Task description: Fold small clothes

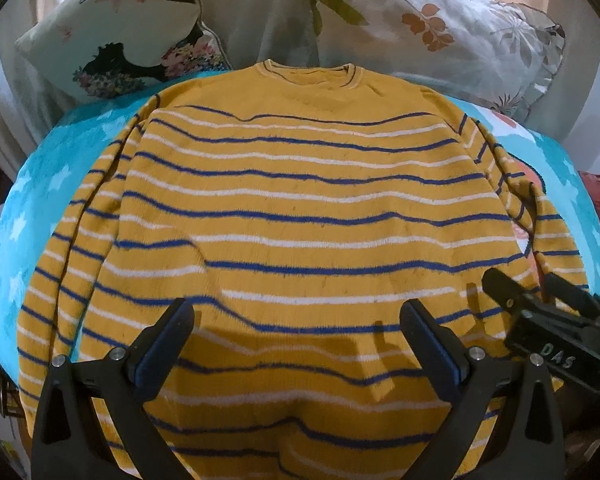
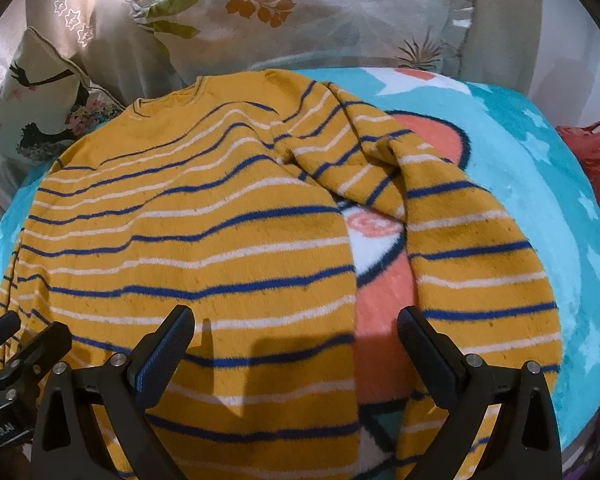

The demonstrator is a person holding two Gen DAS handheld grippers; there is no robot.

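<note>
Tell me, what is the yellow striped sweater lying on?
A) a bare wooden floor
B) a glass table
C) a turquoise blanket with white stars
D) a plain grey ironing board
C: the yellow striped sweater is spread flat on a turquoise blanket with white stars, which shows around its edges in both wrist views, with patterned pillows behind its collar.

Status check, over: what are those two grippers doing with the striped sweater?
Left gripper open, empty. Right gripper open, empty. Sweater flat on blanket, unfolded; right sleeve rumpled. Nothing in the way.
</note>
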